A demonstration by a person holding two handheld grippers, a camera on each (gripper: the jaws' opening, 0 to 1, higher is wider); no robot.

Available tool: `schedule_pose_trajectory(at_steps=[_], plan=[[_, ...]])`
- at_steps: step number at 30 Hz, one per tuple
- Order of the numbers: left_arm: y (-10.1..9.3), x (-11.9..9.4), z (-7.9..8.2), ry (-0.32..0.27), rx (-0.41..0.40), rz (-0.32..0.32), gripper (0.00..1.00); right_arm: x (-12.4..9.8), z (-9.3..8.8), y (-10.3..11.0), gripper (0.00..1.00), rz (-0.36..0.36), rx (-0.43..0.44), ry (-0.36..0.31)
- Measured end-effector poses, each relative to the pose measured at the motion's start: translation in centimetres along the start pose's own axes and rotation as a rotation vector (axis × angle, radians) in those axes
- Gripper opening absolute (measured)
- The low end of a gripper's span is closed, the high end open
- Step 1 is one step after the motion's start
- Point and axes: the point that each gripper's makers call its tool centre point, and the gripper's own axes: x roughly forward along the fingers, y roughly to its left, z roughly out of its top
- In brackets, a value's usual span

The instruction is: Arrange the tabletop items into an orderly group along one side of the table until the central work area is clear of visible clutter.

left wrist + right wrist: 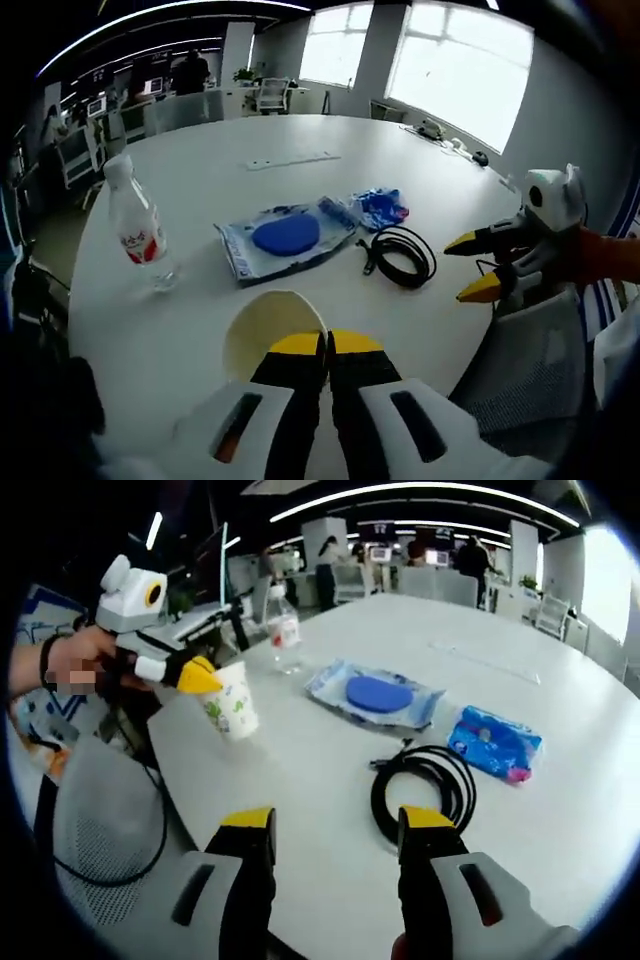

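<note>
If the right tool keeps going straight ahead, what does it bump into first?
Most likely the black cable. It lies coiled on the table just ahead of the open right tool; depth is hard to judge.

No readable text anywhere. Water bottle [137, 228] has a red-and-white label, print too small to make out. Paper cup [230, 702] carries green and coloured printed patterns, no legible words. Blue wipes pack [287, 237] and small blue packet [495, 743] show printing, all blurred.
</note>
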Motion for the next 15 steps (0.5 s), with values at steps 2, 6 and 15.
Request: schedule_pose_trajectory(at_steps=[2, 6, 15], plan=[[0.3, 0.2, 0.2, 0.005, 0.018, 0.015, 0.00, -0.2, -0.1, -0.1, 0.47, -0.004, 0.007, 0.003], [1.1, 0.9, 0.7, 0.003, 0.027, 0.034, 0.00, -0.5, -0.5, -0.4, 0.46, -0.012, 0.015, 0.008], [3.8, 2.0, 1.2, 0.043, 0.096, 0.101, 0.00, -0.9, -0.9, -1.0, 0.45, -0.025, 0.046, 0.017]])
